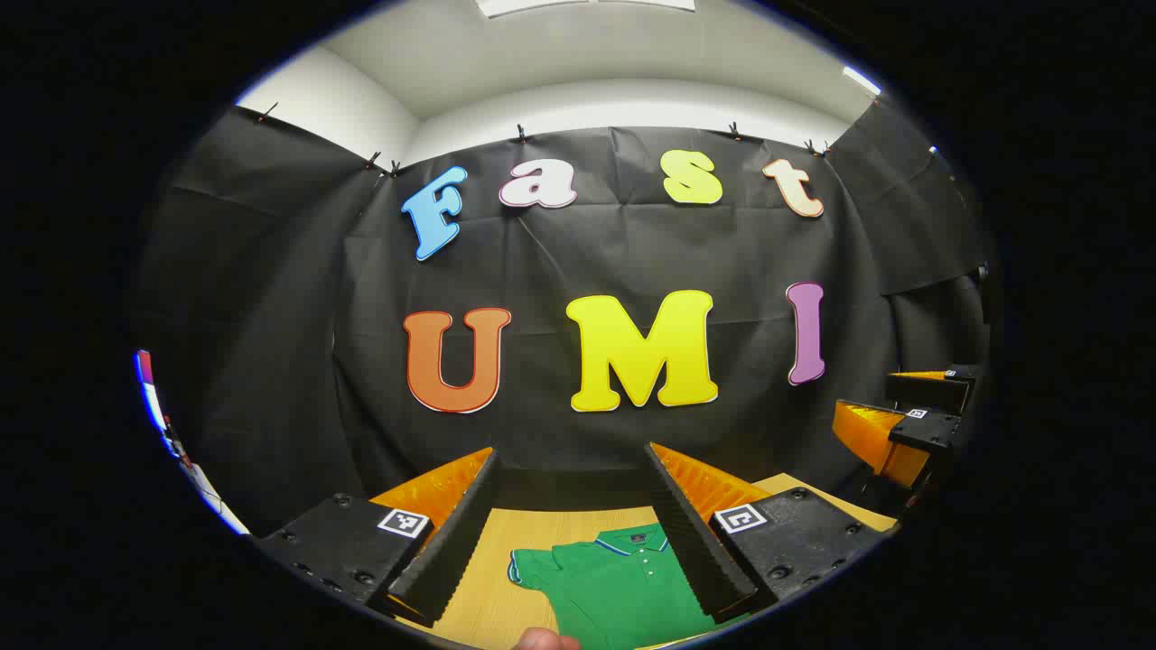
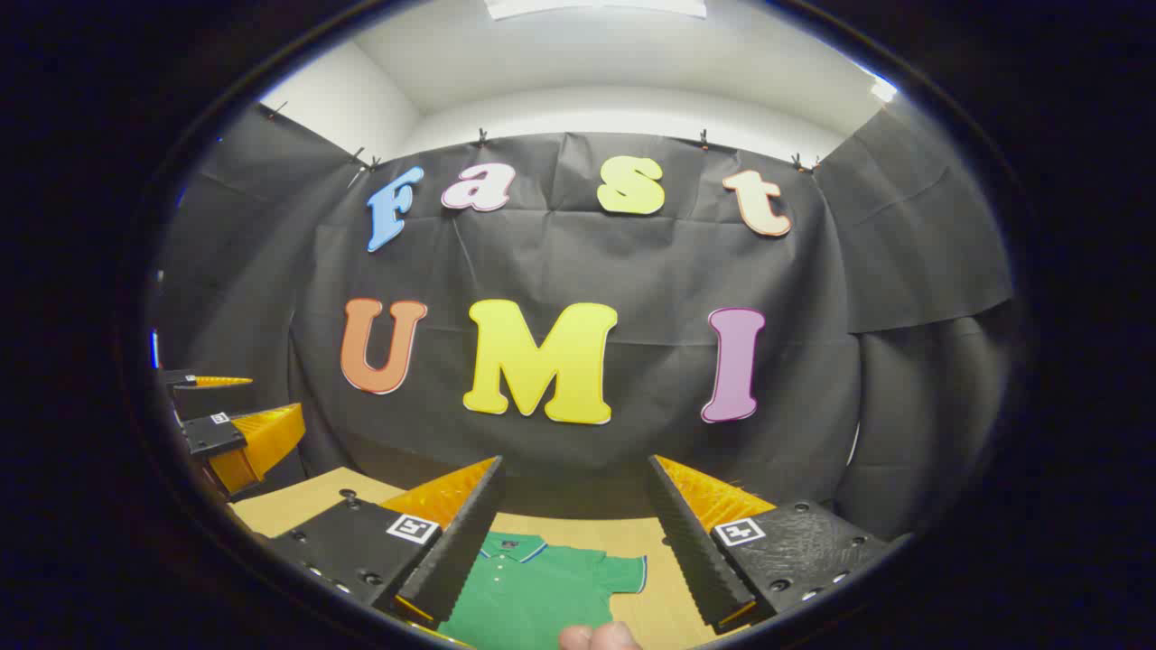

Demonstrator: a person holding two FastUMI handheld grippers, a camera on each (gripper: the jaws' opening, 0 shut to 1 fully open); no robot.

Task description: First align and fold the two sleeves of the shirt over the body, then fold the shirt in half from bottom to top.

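Note:
A green polo shirt [image 1: 614,582] lies flat on a wooden table [image 1: 560,524], collar toward the far wall, one short sleeve spread to the side. My left gripper [image 1: 573,465] hovers high above it, open, with nothing between its fingers. In the right gripper view the same shirt [image 2: 542,587] shows its collar and its other sleeve. My right gripper [image 2: 573,469] is also open and held above the shirt, holding nothing. The right gripper [image 1: 890,420] appears at the right edge of the left gripper view, and the left gripper [image 2: 230,415] at the left edge of the right gripper view.
The table [image 2: 298,501] runs back to the black cloth wall [image 1: 632,262]. A fingertip [image 1: 542,641] shows at the bottom of the left gripper view, and another fingertip [image 2: 596,636] at the bottom of the right gripper view.

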